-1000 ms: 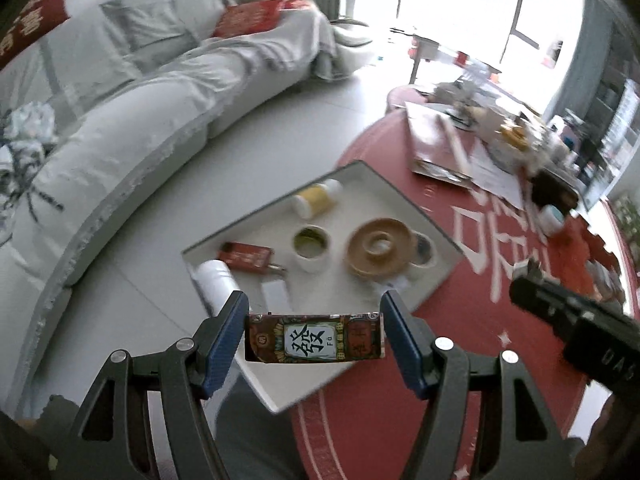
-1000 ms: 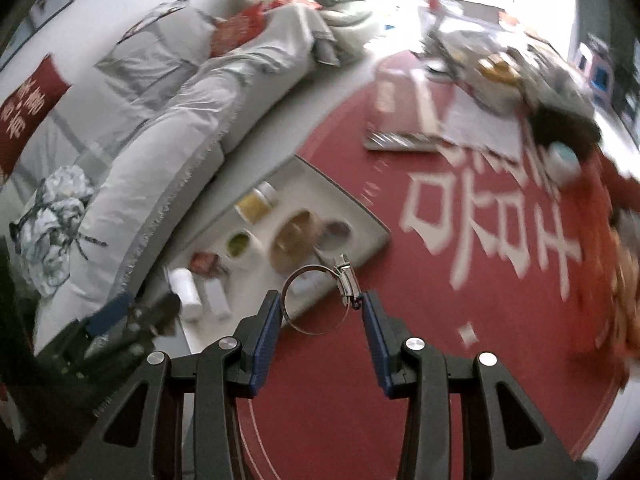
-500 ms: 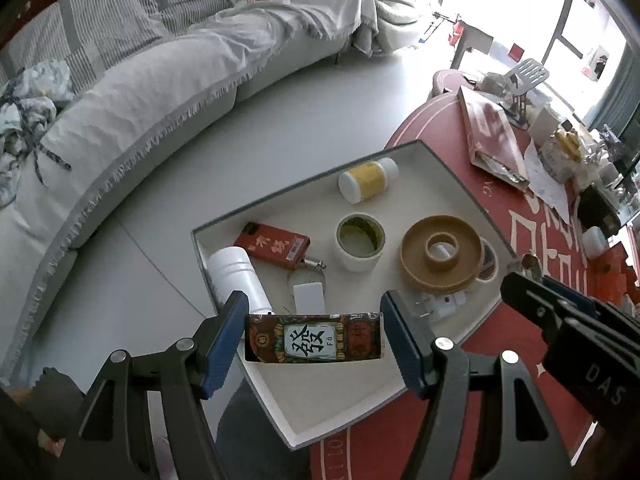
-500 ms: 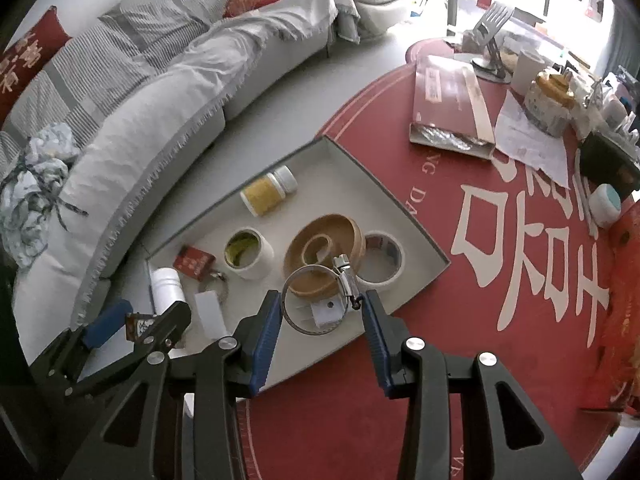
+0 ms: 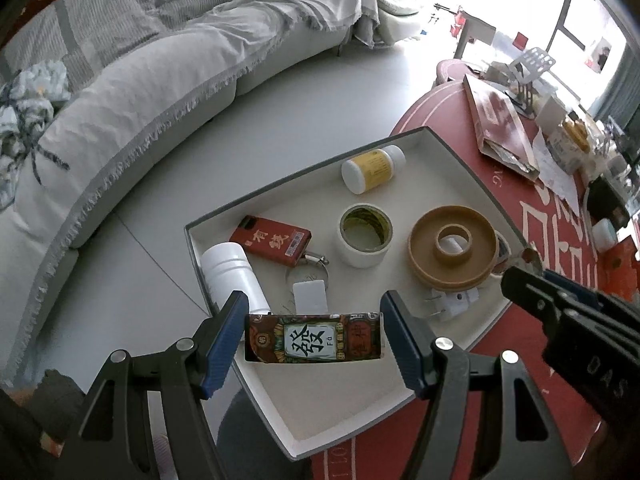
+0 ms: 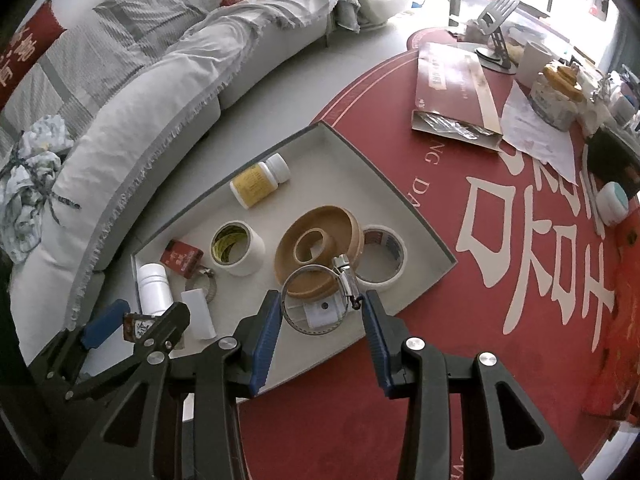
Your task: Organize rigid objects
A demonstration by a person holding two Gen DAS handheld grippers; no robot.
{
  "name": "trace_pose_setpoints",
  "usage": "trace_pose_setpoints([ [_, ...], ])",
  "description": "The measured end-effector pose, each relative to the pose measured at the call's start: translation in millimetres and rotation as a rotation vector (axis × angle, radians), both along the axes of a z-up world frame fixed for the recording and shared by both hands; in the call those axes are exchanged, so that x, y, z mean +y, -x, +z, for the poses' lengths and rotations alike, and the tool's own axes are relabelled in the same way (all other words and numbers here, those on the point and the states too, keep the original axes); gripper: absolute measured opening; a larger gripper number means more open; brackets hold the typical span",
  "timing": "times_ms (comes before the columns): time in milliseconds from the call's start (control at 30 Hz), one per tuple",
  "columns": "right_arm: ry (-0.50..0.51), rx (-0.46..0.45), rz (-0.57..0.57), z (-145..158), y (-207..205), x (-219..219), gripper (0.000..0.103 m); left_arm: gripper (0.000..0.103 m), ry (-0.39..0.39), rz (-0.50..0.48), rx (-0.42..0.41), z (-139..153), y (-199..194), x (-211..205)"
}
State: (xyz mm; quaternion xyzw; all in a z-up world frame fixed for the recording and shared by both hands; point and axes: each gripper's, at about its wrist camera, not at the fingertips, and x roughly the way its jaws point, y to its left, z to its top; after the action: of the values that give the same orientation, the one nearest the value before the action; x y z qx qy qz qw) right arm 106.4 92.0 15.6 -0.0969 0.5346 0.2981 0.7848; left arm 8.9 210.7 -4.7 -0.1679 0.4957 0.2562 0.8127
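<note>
Two grippers over our shallow grey tray [image 6: 404,204]: left gripper [image 5: 313,334] clamps a small patterned rectangular box [image 5: 314,337]; right gripper [image 6: 320,310] pinches a metal hose clamp [image 6: 316,300].

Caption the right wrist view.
Right gripper holds a metal hose clamp above the tray of tape rolls and bottles.
</note>
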Motion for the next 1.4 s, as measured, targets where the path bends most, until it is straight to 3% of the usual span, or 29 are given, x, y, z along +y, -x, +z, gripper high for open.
trace_pose_setpoints([
  [567, 0.046, 0.080, 0.047, -39, -19, 36, 0.042, 0.072, 0.020, -0.047, 0.069, -36, -17, 3],
  [600, 0.057, 0.092, 0.077, -41, -19, 40, 0.045, 0.073, 0.017, -0.060, 0.074, -38, -18, 1],
  [667, 0.078, 0.097, 0.116, -42, -18, 45, 0.077, 0.083, 0.014, -0.077, 0.078, -40, -18, -3],
  [700, 0.075, 0.081, 0.119, -39, -17, 44, 0.101, 0.083, 0.021, -0.090, 0.077, -40, -17, -6],
  [800, 0.080, -0.002, 0.110, -24, -12, 35, 0.102, 0.087, -0.008, -0.096, 0.053, -31, -13, -11],
  [867, 0.084, -0.010, 0.096, -16, -12, 27, 0.102, 0.101, -0.023, -0.108, 0.040, -22, -12, -13],
  [900, 0.072, -0.024, 0.088, -10, -11, 20, 0.102, 0.103, -0.023, -0.119, 0.011, -13, -8, -15],
  [1067, 0.040, -0.076, 0.064, 15, 1, -2, 0.102, 0.103, -0.069, -0.114, -0.133, 35, 15, -16],
  [1100, 0.017, -0.063, 0.058, 20, 3, -7, 0.102, 0.103, -0.057, -0.121, -0.147, 40, 21, -16],
  [1167, -0.004, -0.031, 0.042, 24, 5, -13, 0.102, 0.103, 0.045, -0.188, -0.169, 48, 28, -17],
  [1200, 0.001, -0.013, 0.035, 26, 7, -14, 0.102, 0.103, 0.083, -0.200, -0.168, 50, 30, -17],
  [1400, 0.033, 0.062, -0.017, 25, 15, -19, 0.102, 0.103, 0.105, -0.107, -0.030, 45, 30, -23],
])
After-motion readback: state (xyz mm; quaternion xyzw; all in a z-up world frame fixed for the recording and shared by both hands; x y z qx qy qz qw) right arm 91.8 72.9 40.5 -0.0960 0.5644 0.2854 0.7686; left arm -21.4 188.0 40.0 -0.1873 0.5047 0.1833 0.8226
